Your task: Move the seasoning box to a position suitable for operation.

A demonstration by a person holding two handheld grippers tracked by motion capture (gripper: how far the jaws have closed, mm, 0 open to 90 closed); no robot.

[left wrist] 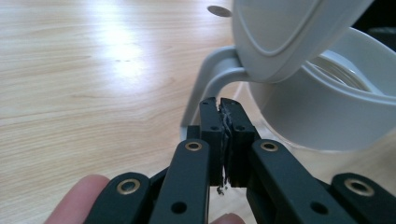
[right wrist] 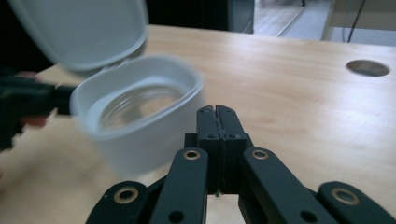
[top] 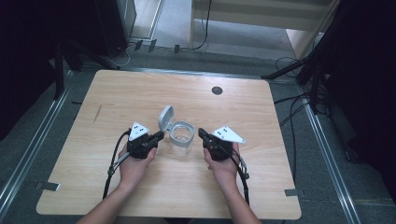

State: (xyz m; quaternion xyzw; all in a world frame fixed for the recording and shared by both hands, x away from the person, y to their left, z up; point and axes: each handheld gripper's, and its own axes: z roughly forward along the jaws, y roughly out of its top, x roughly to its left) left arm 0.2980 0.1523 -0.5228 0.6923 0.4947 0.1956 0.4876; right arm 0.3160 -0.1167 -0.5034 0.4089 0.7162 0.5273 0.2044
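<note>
With both the left tool [top: 160, 136] and right tool [top: 201, 133] pressed closed on nothing, probably nudge the jar [top: 181, 137] gently so its open lid [top: 166, 118] stays upright on the bench [top: 243, 107].

Overhead forward-down view; two close jaws-level views, container [top: 181, 136] shared, perhaps blurred.

Bench [top: 140, 93]: light wood, rounded corners | round cable hole [top: 216, 90] near far edge | on it: clear jar [top: 181, 138] with grey collar, hinged lid [top: 166, 117] open, mid-bench
</note>
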